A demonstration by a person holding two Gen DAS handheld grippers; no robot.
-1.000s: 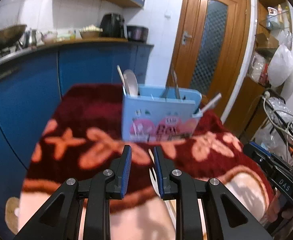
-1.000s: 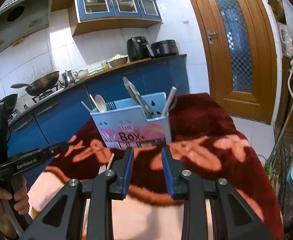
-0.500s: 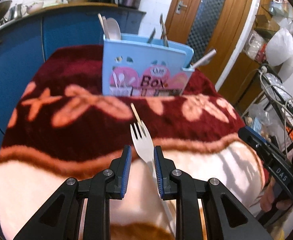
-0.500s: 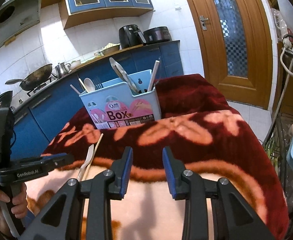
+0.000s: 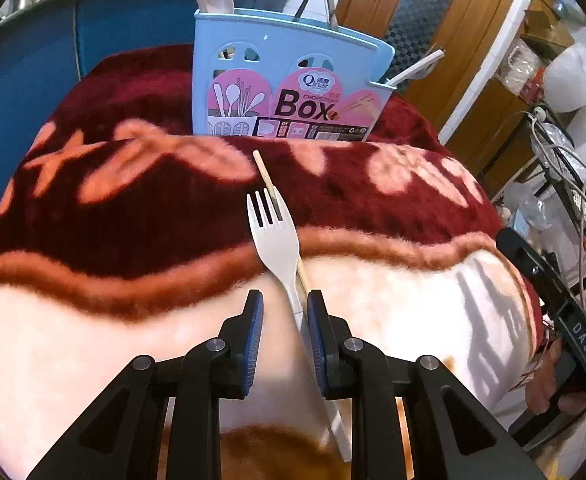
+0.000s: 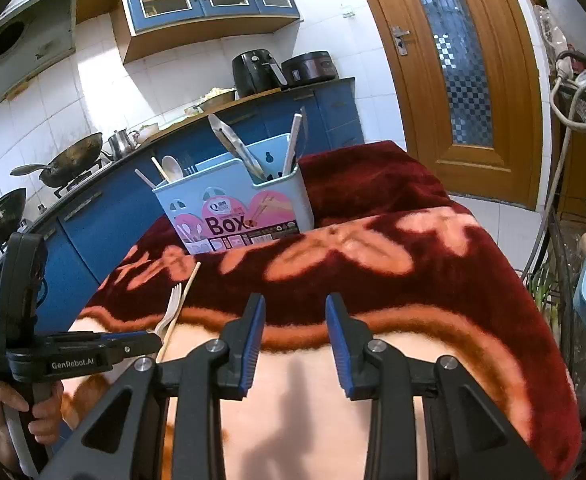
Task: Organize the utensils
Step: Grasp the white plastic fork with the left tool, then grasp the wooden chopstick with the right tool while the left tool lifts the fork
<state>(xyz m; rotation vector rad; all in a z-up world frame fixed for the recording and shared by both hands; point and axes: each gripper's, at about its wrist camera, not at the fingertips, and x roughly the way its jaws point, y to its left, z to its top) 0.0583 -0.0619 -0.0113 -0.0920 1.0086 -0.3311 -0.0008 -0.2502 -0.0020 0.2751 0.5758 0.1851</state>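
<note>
On red-and-cream floral blanket (image 5: 133, 208): white plastic fork (image 5: 275, 236) lying over a wooden chopstick (image 5: 267, 178), handle between parted fingers of left gripper (image 5: 281, 320), ungripped. Behind: light-blue plastic utensil box (image 5: 289, 84), upright, holding utensils. Right gripper (image 6: 295, 324): fingers apart, empty.

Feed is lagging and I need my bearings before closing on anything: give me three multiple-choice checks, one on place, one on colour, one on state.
1. The white fork lies:
A) inside the box
B) on the blanket, over a chopstick
C) on the floor

2. The utensil box is:
A) light blue
B) green
C) black

3. The left gripper is:
A) shut on the fork
B) open around the fork handle
C) out of view

Key: B, its tines cross the chopstick on the blanket; A, the walls are pale blue; B, a gap shows between the fingers and the handle.
</note>
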